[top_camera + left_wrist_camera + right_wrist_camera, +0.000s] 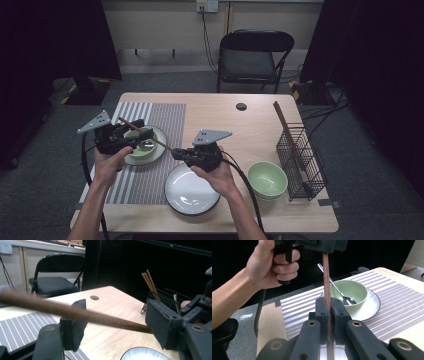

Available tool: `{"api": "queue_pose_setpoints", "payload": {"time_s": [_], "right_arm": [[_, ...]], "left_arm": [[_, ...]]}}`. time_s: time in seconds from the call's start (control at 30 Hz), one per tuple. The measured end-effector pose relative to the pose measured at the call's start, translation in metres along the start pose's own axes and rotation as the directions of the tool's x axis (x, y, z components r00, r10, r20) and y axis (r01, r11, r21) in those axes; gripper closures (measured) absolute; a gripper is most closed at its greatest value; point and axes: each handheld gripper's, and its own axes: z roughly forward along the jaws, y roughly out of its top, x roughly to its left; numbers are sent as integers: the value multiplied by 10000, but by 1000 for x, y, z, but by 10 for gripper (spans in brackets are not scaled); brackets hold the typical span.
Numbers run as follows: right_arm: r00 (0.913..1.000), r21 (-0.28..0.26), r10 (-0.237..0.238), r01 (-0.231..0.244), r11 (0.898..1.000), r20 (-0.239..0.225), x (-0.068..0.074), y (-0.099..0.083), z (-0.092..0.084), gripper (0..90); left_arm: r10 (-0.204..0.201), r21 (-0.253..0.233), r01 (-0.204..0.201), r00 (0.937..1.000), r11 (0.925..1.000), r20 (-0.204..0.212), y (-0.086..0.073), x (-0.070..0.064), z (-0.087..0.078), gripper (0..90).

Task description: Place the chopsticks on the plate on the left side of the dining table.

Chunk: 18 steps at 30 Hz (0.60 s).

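A long brown chopstick (pixel 150 137) hangs in the air between my two grippers, over the left half of the table. My right gripper (pixel 179 152) is shut on its near end; in the right gripper view the pads (pixel 322 312) clamp the chopstick (pixel 326 277) upright between them. My left gripper (pixel 136 134) is at the stick's far end, above a green bowl (pixel 142 147). In the left gripper view the jaws of the left gripper (pixel 116 307) stand wide apart. The chopstick (pixel 100 317) crosses the gap slantwise, and the pads do not press on it.
The green bowl (pixel 349 290) holds a metal spoon (pixel 337 291) and sits on a white plate (pixel 372 305) on a striped placemat (pixel 160 120). An empty plate (pixel 192 192), a second green bowl (pixel 267 179) and a wire rack (pixel 300 160) with chopsticks (pixel 285 127) lie to the right. A chair (pixel 255 55) stands behind the table.
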Motion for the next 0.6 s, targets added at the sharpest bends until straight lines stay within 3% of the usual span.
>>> {"api": "queue_pose_setpoints", "payload": {"time_s": [0.13,0.6], "right_arm": [[10000,-66,-3,3,10000,20,-2,2,-6,852],[9999,36,164,-164,9999,-24,-7,-11,-13,855]], "left_arm": [[-304,94,302,9991,9995,280,-2,3,2,333],[-126,-375,112,9993,9992,-366,4,11,-18,306]]}}
